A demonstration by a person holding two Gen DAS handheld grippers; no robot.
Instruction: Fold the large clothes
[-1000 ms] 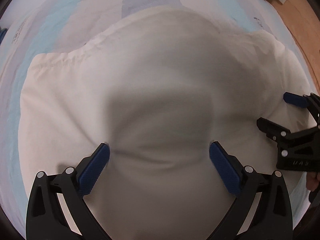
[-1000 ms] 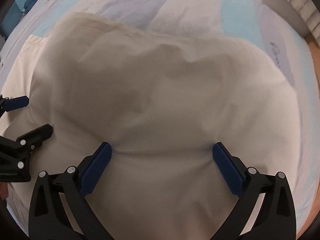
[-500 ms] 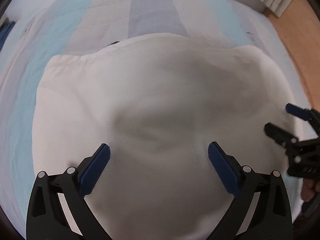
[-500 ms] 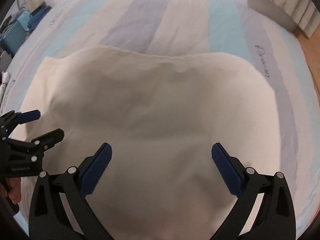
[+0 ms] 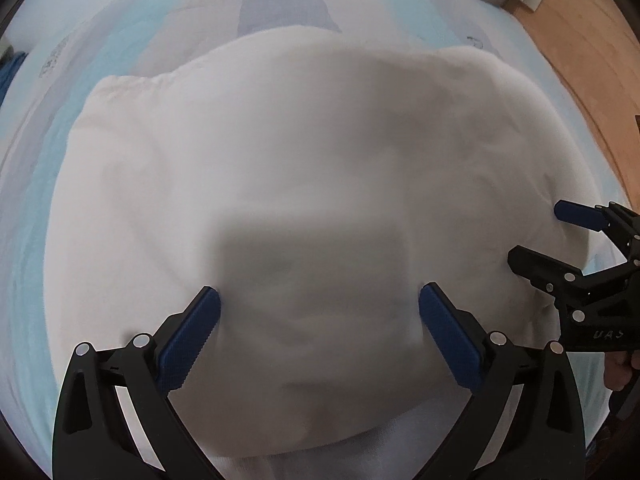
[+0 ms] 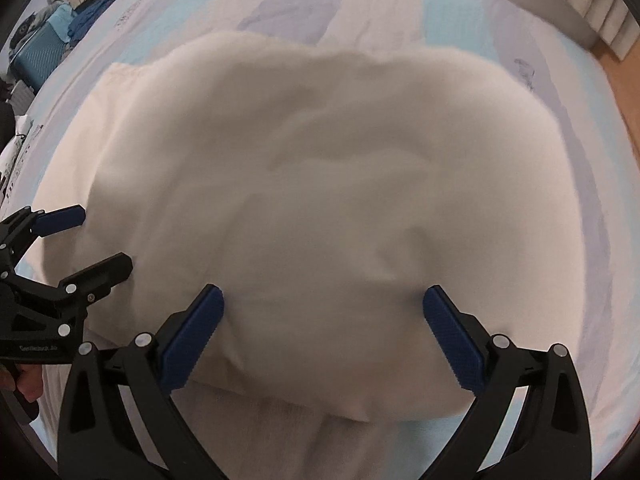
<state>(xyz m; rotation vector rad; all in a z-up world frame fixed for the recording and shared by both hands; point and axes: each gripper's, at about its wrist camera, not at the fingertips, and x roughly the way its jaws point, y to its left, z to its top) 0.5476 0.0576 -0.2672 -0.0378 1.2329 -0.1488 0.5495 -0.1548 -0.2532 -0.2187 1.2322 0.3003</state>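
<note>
Cloth [image 5: 312, 168] folded, both tools wide open.
Our left gripper [image 5: 319, 312] and right gripper [image 6: 323, 312] hold nothing; cloth is soft, light, so we pinch its near edge.

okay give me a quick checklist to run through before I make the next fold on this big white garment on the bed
1. Left tongs free of cloth: ok, open, blue pads wide apart, nothing pinched.
2. Right tongs free of cloth: ok, open as well.
3. White garment fully on the striped bedsheet: ok, sheet shows around its far and side edges.
4. Garment lying flat: not ok, soft wrinkles show in the right wrist view, near the tongs.
5. Near edge lined up over the layer below: cannot tell, both views are blurred there.
6. The two tongs apart from each other: ok, each shows at the side of the other's view, not touching.
</note>
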